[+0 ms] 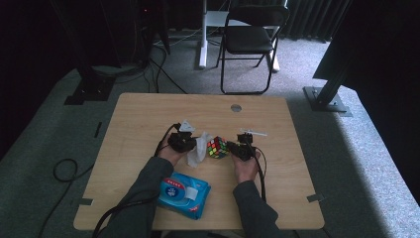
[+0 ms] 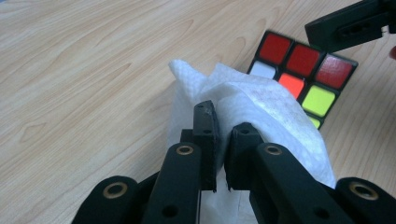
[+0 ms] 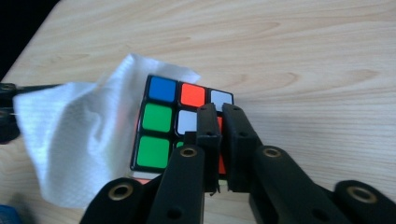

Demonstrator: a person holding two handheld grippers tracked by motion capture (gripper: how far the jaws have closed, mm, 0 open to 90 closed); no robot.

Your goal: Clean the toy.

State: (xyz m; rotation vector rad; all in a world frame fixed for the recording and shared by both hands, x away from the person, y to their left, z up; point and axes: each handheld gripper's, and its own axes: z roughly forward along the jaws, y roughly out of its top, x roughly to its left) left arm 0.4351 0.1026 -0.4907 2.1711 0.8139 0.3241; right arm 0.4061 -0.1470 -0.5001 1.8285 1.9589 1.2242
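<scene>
Wiping looks underway but unfinished: the left gripper [image 2: 217, 135], jaws closed, pinches a white wet wipe [image 2: 261, 107] against the Rubik's cube [image 1: 217, 147] mid-table. The right gripper [image 3: 219, 119], jaws closed together, braces the cube's opposite side; other faces likely remain.

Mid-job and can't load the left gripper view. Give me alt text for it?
The left gripper, fingers shut, pinches a white wet wipe against a Rubik's cube on the wooden table. The cube shows red, white, orange and yellow-green stickers; the right gripper reaches its top right corner.
</scene>
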